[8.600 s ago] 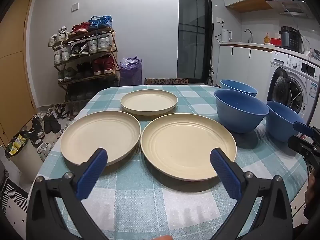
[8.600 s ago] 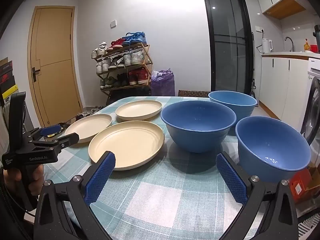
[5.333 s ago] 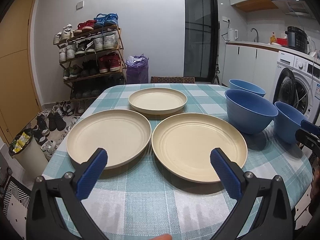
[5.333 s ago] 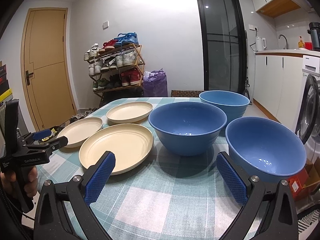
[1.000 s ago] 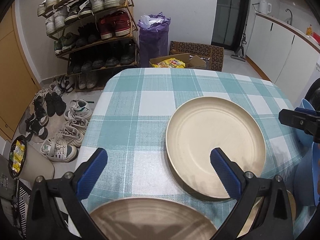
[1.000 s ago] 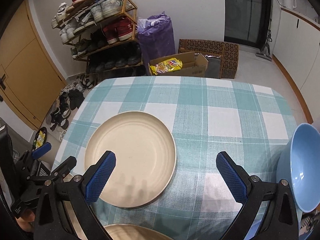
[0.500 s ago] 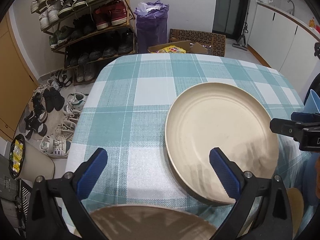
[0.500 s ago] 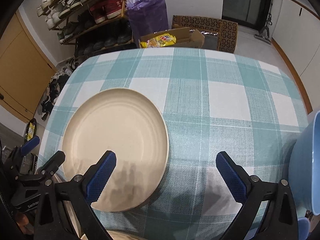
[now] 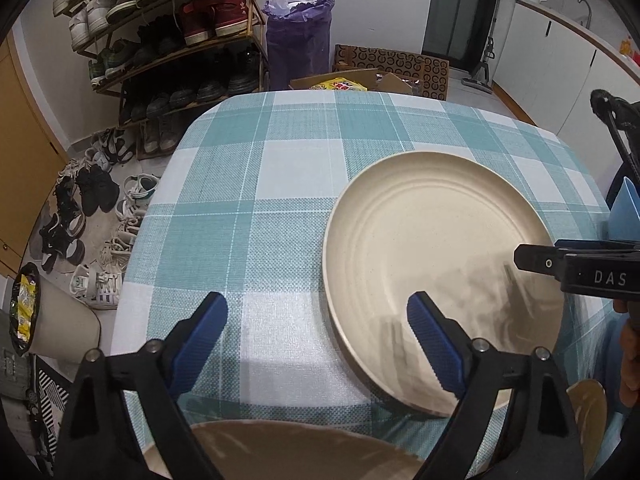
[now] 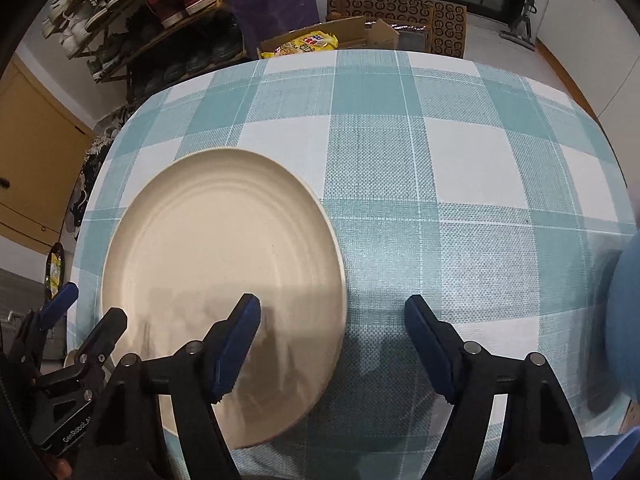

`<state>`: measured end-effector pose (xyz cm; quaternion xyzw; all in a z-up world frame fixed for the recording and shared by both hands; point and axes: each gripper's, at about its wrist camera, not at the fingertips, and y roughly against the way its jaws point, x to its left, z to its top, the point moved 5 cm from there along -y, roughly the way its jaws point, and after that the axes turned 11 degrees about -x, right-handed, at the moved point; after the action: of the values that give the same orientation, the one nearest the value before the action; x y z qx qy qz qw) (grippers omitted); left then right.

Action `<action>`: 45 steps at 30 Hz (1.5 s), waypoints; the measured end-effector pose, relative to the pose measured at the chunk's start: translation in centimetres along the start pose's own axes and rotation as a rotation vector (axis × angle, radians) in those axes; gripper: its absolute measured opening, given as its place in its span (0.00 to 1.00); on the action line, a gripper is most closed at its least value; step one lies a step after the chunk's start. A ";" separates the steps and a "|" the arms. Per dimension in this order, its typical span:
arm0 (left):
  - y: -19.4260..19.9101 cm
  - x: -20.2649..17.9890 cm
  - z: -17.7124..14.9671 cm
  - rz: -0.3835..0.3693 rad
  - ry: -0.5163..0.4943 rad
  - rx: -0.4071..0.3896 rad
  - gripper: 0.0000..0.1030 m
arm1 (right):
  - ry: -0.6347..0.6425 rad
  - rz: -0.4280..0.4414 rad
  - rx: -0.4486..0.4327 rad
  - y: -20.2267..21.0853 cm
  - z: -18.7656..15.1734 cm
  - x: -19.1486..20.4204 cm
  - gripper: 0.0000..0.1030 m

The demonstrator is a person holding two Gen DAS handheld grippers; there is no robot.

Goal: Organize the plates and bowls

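Observation:
A cream plate [image 9: 436, 260] lies on the checked tablecloth [image 9: 256, 168]. My left gripper [image 9: 318, 336] hangs over its left rim, jaws closing, one finger above the plate and the other above the cloth. In the right wrist view the same cream plate [image 10: 224, 264] has its right rim between the closing jaws of my right gripper [image 10: 334, 344]. No pad touches the plate. A second cream plate [image 9: 288, 452] shows at the bottom of the left wrist view, partly hidden by the gripper. A blue bowl [image 10: 624, 312] is cut off at the right edge.
Beyond the table's far edge stand a shoe rack [image 9: 160, 28], a purple bag [image 9: 298, 36] and an opened cardboard box [image 10: 324, 42] on the floor. Shoes [image 9: 80, 208] and a bin [image 9: 44, 328] lie left of the table. The left gripper's fingers [image 10: 108, 328] show at lower left.
Both grippers have come down closer to the small cream plate, which now looks larger. The jaws of both have narrowed, each pair straddling one rim of the plate.

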<state>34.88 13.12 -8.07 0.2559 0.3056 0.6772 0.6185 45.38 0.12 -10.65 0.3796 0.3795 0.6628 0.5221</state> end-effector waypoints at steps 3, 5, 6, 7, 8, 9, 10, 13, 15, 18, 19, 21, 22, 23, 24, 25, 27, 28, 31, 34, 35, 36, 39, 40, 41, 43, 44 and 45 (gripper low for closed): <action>-0.1 -0.2 -0.1 -0.020 0.002 0.007 0.69 | -0.006 0.020 -0.001 -0.1 0.0 0.2 0.62; -0.1 -0.3 -0.2 -0.034 0.000 0.012 0.59 | -0.007 0.023 -0.008 0.1 0.1 0.2 0.61; -0.1 -0.4 -0.2 -0.042 0.000 0.016 0.53 | -0.007 0.028 -0.009 0.2 0.1 0.2 0.60; -0.1 -0.5 -0.3 -0.051 0.000 0.019 0.51 | -0.006 0.034 -0.010 0.2 0.1 0.3 0.57; -0.1 -0.5 -0.4 -0.058 0.001 0.023 0.44 | -0.006 0.040 -0.009 0.3 0.1 0.3 0.56; -0.2 -0.6 -0.5 -0.065 0.003 0.028 0.39 | -0.006 0.045 -0.008 0.3 0.1 0.3 0.52; -0.3 -0.7 -0.6 -0.073 0.006 0.036 0.38 | -0.005 0.044 -0.008 0.4 0.1 0.3 0.46; -0.5 -1.0 -0.8 -0.087 0.007 0.055 0.27 | -0.003 0.037 -0.018 0.5 0.1 0.1 0.37; -0.5 -1.2 -1.0 -0.091 0.001 0.057 0.21 | 0.001 0.045 -0.016 0.5 0.0 0.2 0.31; -0.5 -1.1 -1.0 -0.087 0.006 0.054 0.17 | 0.009 0.040 -0.013 0.3 -0.1 0.2 0.29; -0.6 -1.1 -1.0 -0.083 0.009 0.054 0.17 | 0.013 0.039 -0.013 0.3 -0.1 0.2 0.26; -0.6 -1.0 -1.0 -0.079 0.011 0.053 0.14 | 0.014 0.035 -0.014 0.3 -0.2 0.1 0.23; -0.5 -1.0 -1.0 -0.079 0.011 0.052 0.14 | 0.014 0.035 -0.015 0.3 -0.2 0.1 0.20; -0.5 -1.0 -1.0 -0.079 0.012 0.052 0.14 | 0.012 0.033 -0.015 0.3 -0.2 0.1 0.19; -0.5 -1.0 -1.0 -0.079 0.012 0.051 0.13 | 0.011 0.032 -0.016 0.3 -0.2 0.0 0.18; -0.5 -0.9 -1.0 -0.077 0.016 0.050 0.12 | 0.010 0.031 -0.020 0.3 -0.2 0.0 0.16; -0.4 -0.9 -1.0 -0.076 0.017 0.049 0.12 | 0.014 0.024 -0.021 0.3 -0.2 0.0 0.13; -0.4 -0.9 -1.0 -0.075 0.016 0.049 0.12 | 0.017 0.022 -0.024 0.3 -0.2 -0.1 0.12; -0.4 -0.9 -1.0 -0.076 0.013 0.048 0.11 | 0.009 0.023 -0.028 0.3 -0.2 -0.2 0.11; -0.3 -1.0 -0.9 -0.076 0.011 0.042 0.11 | 0.006 0.014 -0.032 0.4 -0.2 -0.3 0.11; -0.2 -1.1 -0.8 -0.075 0.009 0.039 0.11 | 0.005 0.012 -0.034 0.4 -0.2 -0.4 0.11; -0.2 -1.1 -0.8 -0.074 0.007 0.037 0.11 | 0.003 0.012 -0.035 0.5 -0.2 -0.4 0.11; 0.0 -1.2 -0.7 -0.076 0.005 0.033 0.11 | -0.001 0.012 -0.048 0.7 -0.2 -0.6 0.11; 0.0 -1.2 -0.7 -0.074 0.005 0.031 0.11 | 0.001 0.012 -0.052 0.8 -0.1 -0.5 0.11; 0.1 -1.2 -0.6 -0.074 0.006 0.029 0.11 | 0.000 0.013 -0.054 0.9 -0.1 -0.5 0.11; 0.3 -1.2 -0.5 -0.073 0.006 0.025 0.11 | -0.002 0.014 -0.057 1.1 0.0 -0.5 0.11; 0.4 -1.2 -0.4 -0.072 0.005 0.022 0.11 | -0.002 0.016 -0.059 1.2 0.0 -0.5 0.11; 0.6 -1.2 -0.3 -0.072 0.006 0.018 0.11 | -0.001 0.018 -0.063 1.4 -0.1 -0.5 0.11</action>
<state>34.34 11.88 -7.81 0.2483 0.3224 0.6524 0.6393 44.85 -0.64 -9.46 0.3666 0.3550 0.6787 0.5281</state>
